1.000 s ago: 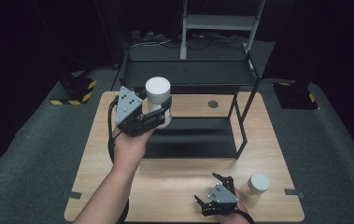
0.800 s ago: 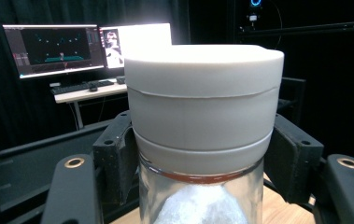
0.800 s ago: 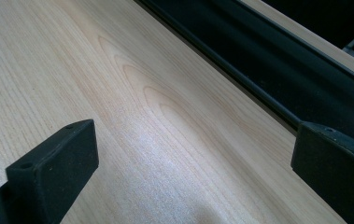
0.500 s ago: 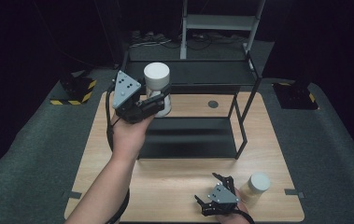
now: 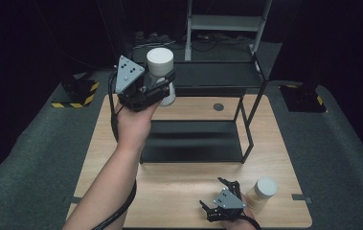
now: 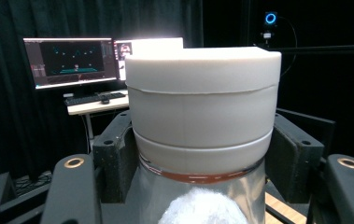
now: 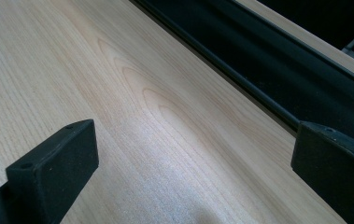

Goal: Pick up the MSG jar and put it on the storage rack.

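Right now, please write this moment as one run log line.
left tool: shut on white-lidded jar, raised by black shelf | right tool: open, low over table | second jar: standing beside it

The white-lidded jar (image 5: 160, 72) is standing upright in the air, clamped between the jaws of the left gripper (image 5: 157, 91) above the rear left part of the wooden table (image 5: 179, 191), level with the top of the black shelf rack (image 5: 217, 76). In the left gripper view its clear body (image 6: 198, 196) is showing white contents and a reddish band under the lid (image 6: 202, 88). A second white-lidded jar (image 5: 264, 191) is sitting upright on the table's front right part, just beside the right gripper (image 5: 220, 201).
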`<move>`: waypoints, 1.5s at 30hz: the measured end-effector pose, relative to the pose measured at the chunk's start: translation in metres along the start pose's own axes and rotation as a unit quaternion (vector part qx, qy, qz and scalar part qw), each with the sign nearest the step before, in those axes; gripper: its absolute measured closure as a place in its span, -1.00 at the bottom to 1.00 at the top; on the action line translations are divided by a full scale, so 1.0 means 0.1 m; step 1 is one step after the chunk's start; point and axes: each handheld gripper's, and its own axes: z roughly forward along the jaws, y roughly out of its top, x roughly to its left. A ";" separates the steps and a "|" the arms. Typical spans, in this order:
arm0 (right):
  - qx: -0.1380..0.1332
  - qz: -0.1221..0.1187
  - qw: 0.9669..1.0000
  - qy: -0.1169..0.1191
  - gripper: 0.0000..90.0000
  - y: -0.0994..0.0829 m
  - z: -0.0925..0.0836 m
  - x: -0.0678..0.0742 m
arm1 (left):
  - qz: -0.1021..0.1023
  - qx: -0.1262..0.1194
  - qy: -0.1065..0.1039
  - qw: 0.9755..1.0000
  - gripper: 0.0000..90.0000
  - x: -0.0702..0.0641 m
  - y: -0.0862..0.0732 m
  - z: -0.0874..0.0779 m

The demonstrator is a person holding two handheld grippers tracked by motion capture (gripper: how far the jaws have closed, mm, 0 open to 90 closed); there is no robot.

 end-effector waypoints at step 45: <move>-0.010 0.004 1.000 0.002 -1.00 -0.04 -0.02 -0.02 | -0.008 0.024 0.059 0.998 -0.23 0.14 0.09 0.69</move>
